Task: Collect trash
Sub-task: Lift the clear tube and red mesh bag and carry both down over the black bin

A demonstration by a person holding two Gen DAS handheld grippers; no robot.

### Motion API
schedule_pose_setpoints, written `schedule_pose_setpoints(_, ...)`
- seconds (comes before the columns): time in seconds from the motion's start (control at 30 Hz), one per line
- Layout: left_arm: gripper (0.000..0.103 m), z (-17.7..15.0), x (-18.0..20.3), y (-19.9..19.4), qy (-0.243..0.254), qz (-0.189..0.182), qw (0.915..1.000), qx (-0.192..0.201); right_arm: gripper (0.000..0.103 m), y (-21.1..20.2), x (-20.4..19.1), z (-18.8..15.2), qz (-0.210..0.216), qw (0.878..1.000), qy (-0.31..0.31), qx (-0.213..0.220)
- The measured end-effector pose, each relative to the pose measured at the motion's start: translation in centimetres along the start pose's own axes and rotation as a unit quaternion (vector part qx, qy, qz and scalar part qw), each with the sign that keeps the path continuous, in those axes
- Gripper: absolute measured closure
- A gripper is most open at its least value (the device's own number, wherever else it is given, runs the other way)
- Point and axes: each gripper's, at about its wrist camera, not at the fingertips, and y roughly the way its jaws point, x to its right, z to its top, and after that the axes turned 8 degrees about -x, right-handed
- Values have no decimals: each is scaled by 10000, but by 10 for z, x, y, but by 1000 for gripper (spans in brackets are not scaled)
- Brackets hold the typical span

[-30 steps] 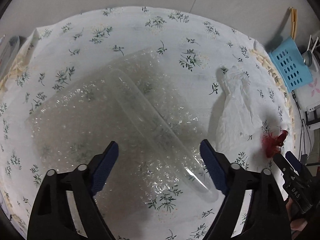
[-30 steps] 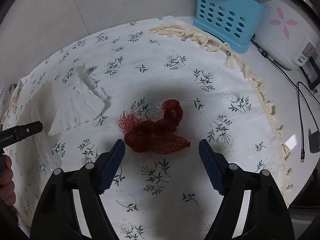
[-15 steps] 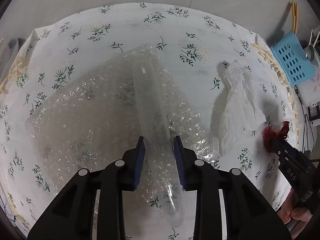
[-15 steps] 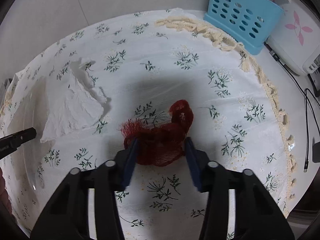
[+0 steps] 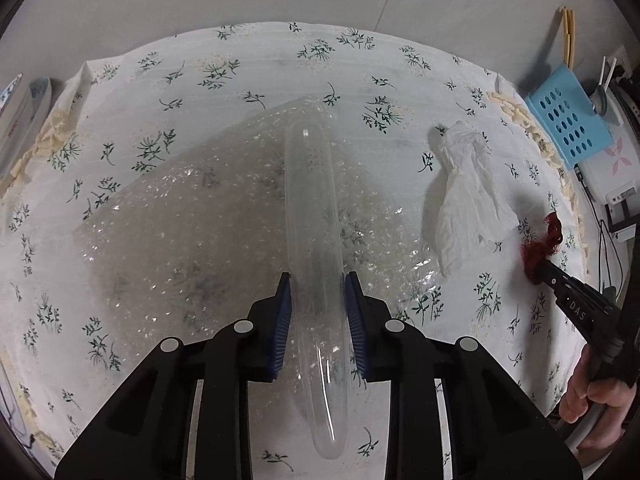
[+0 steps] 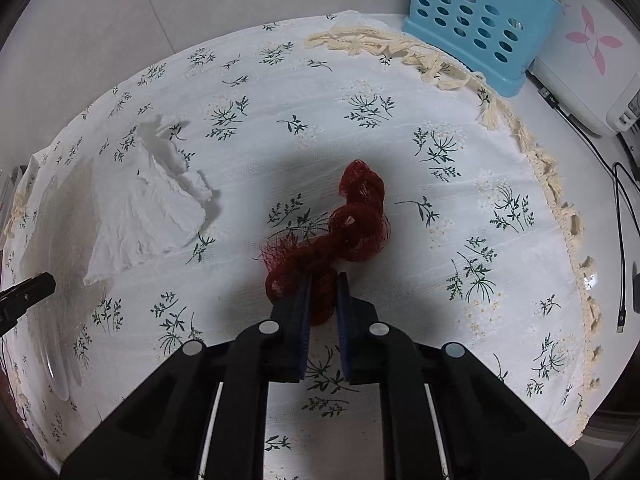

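Note:
My left gripper [image 5: 315, 280] is shut on the rim of a clear plastic container [image 5: 312, 216], held on edge above a sheet of bubble wrap [image 5: 192, 232] on the floral tablecloth [image 5: 248, 72]. My right gripper [image 6: 323, 280] is shut on a red mesh net bag [image 6: 352, 224], whose far end trails over the cloth; it also shows in the left wrist view [image 5: 540, 244]. A crumpled white tissue [image 5: 468, 200] lies between them, also in the right wrist view [image 6: 148, 208].
A blue perforated basket [image 6: 476, 24] stands at the back right by a white appliance [image 6: 588, 72]. Cables [image 6: 620, 216] run along the right. The tablecloth's fringed edge [image 6: 552, 184] curves down the right side. The left gripper's tip [image 6: 24, 292] shows at left.
Both grippers closed: the left onto the clear container, which swung from lying diagonal to standing between its fingers; the right onto the red mesh bag, now bunched.

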Motion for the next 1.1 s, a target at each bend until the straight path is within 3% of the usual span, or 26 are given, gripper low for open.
schedule_pose_setpoints(0.53,77,-42,-2,-41,64,-156,9996,248,95,-57,-11,-29,39,9987,-252,451)
schedule_pose_setpoints(1.1,77,-99,7,-83,149,-225,9987,436,95,-128,-33,-93,149,9938,-573,939)
